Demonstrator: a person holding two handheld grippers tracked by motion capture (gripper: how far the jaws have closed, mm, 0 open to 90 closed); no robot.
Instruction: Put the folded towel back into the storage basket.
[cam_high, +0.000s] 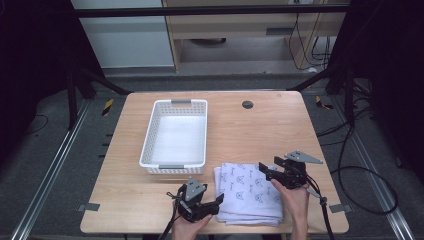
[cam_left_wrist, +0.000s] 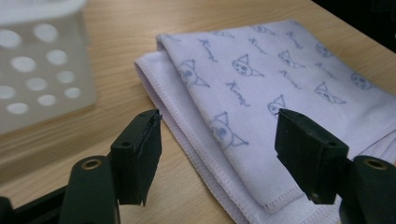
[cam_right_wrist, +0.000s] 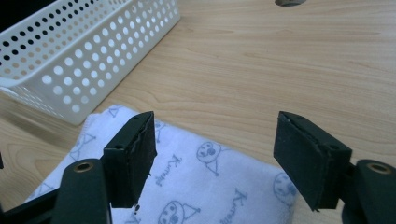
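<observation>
We found a folded white cloth (cam_high: 248, 194) printed with small blue faces lying flat on the wooden worktop (cam_high: 260, 130), toward its near edge at roughly 5 o'clock from the centre. A white perforated basket (cam_high: 176, 136) stood at about 10 o'clock from the cloth, just beside its far left corner and apart from it. The left tool (cam_high: 214, 206) sat at the cloth's 9 o'clock edge, held in a hand (cam_high: 186, 227) that entered from the bottom of the high view. In the left gripper view its jaws stood spread, one over bare wood and the other above the cloth's folded layers (cam_left_wrist: 261, 93), with nothing pinched between them. The right tool (cam_high: 264, 170) sat at the cloth's 2 o'clock corner. In the right gripper view its jaws were likewise spread, the cloth (cam_right_wrist: 201, 186) beneath and between them, the pads pressing on nothing. We could not tell whether either tool's tips touched the fabric.
</observation>
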